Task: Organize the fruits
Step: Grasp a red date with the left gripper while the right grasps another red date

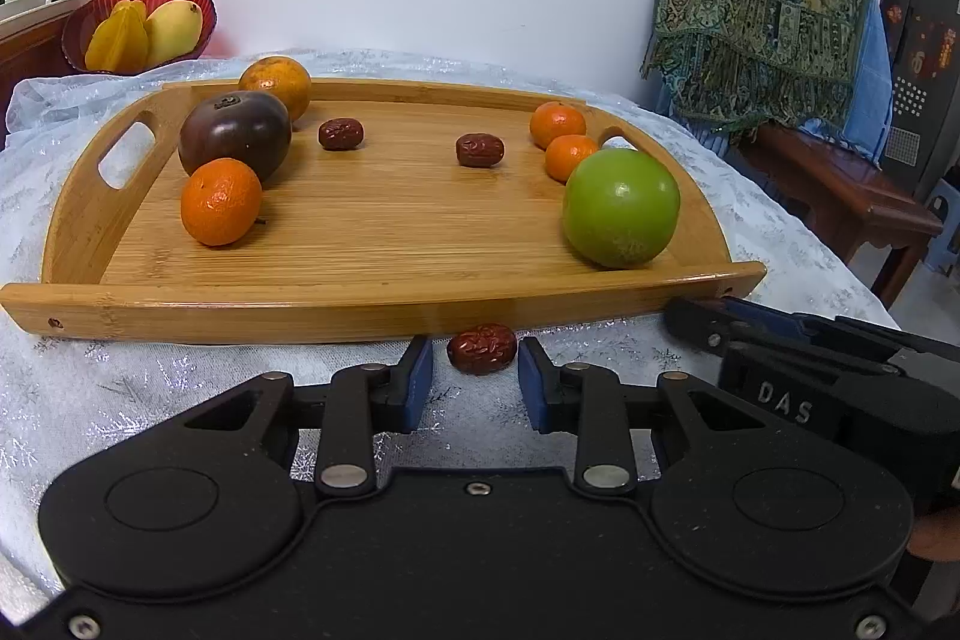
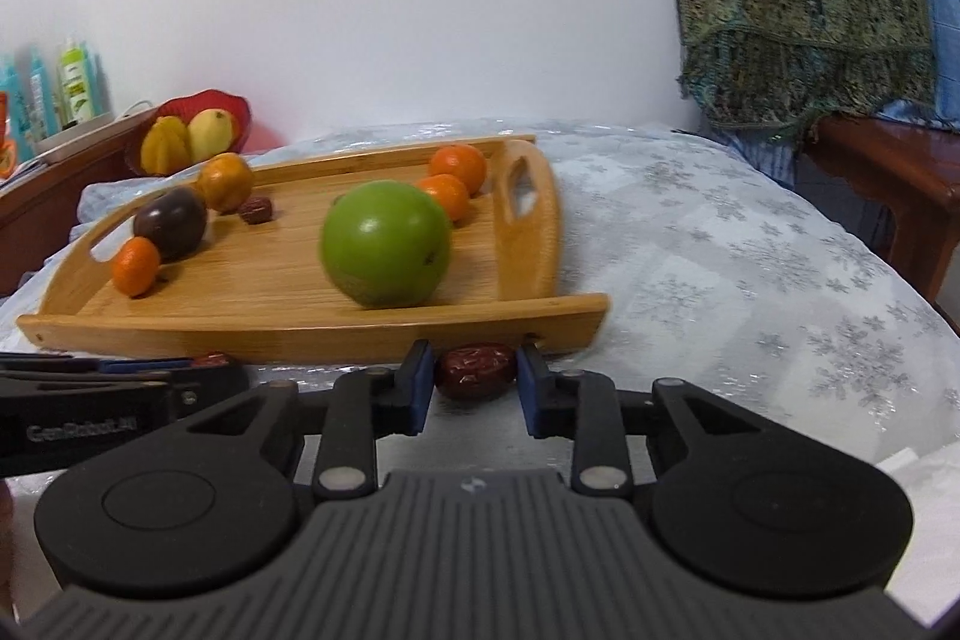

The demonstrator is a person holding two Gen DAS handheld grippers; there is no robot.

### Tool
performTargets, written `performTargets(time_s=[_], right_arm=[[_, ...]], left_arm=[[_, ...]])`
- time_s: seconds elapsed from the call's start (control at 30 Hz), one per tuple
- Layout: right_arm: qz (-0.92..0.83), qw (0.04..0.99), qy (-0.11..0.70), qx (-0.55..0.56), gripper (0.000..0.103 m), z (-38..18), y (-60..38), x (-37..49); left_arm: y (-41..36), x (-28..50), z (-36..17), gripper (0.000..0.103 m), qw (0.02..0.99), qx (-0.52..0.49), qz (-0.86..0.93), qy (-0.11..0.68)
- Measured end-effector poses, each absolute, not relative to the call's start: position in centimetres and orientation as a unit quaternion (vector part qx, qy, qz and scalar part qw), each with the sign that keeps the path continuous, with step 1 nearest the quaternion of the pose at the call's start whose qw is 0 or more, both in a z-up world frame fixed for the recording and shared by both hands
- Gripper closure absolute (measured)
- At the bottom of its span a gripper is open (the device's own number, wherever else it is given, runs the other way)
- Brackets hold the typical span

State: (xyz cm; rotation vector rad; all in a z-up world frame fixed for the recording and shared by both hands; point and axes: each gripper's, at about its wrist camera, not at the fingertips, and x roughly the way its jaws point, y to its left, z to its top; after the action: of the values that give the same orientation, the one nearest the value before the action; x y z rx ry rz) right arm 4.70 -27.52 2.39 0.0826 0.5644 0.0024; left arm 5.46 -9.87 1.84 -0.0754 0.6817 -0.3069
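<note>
A white snowflake tablecloth (image 2: 750,244) carries a bamboo tray (image 1: 384,292) whose near rail stands at twelve o'clock of both grippers. The left gripper (image 1: 475,376) brackets a red date (image 1: 482,347), narrow, pads not quite touching; the right gripper (image 2: 474,379) clamps another date (image 2: 475,370). Inside the tray: green apple (image 1: 621,208), dark plum (image 1: 235,135), tangerines and two dates.

The left hand-held gripper (image 1: 475,367) has a smooth matte black body with two round raised discs, black linkage arms pinned by silver rivets, small screws, and blue pads on its fingers (image 1: 420,370). The right hand-held gripper (image 2: 471,375) is alike but carries a ribbed grey centre plate. Its side bears white letters "DAS", and the left one's side reads "GenRobot.AI".
</note>
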Motion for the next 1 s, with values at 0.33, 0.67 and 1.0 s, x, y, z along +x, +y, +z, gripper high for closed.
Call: performTargets(time_s=[0.33, 0.67, 1.0], right_arm=[[0.026, 0.959, 0.282, 0.028, 0.069, 2.3, -25.3, 4.7], [0.027, 0.958, 0.285, 0.035, 0.069, 2.4, -24.8, 5.1], [0.030, 0.959, 0.279, 0.037, 0.069, 2.6, -24.5, 5.0]], left_arm=[[-10.0, 5.4, 1.8, 0.075, 0.931, -0.032, -0.148, 0.332], [-9.6, 5.6, 1.7, 0.080, 0.930, -0.038, -0.148, 0.335], [-9.4, 5.3, 2.0, 0.080, 0.933, -0.032, -0.145, 0.328]])
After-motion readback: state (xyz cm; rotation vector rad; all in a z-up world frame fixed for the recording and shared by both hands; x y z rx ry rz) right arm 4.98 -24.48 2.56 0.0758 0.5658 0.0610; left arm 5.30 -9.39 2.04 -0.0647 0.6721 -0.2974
